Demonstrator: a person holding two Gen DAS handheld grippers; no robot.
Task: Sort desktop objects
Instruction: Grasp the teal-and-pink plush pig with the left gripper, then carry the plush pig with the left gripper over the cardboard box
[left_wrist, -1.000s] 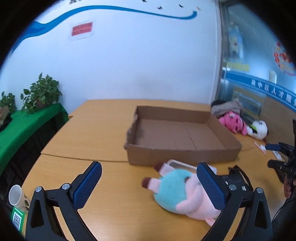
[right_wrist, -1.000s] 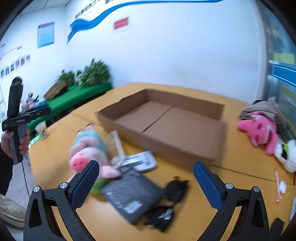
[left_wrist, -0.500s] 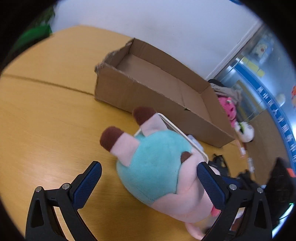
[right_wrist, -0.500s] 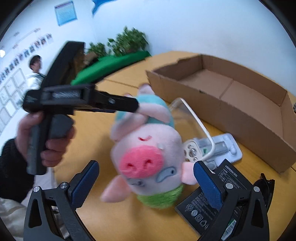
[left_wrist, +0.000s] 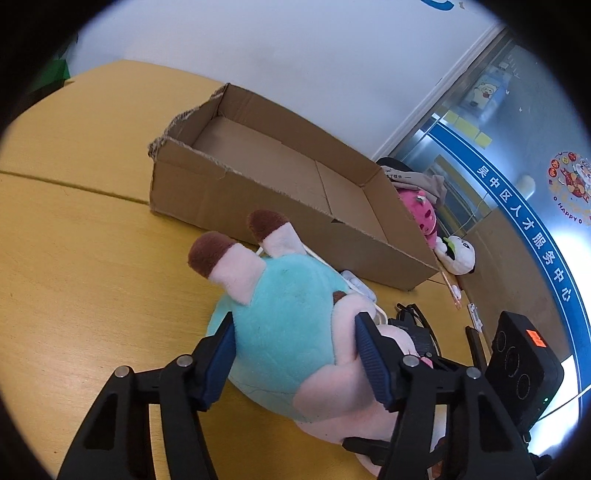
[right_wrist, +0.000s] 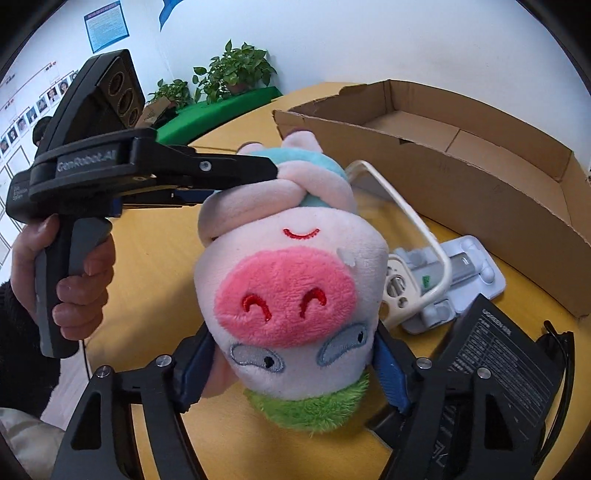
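A plush pig with a teal body and pink head lies on the wooden table in front of an open cardboard box. My left gripper is shut on the pig's teal body. My right gripper is shut on the pig's head from the other side. In the right wrist view the left gripper comes in from the left, and the box stands behind the pig.
Beside the pig lie a white-framed clear case, a grey tray of small parts, a black box and black cables. Pink and white plush toys sit past the box. Potted plants stand behind.
Both grippers have moved in onto the plush pig and closed on it, the left on its body, the right on its head.
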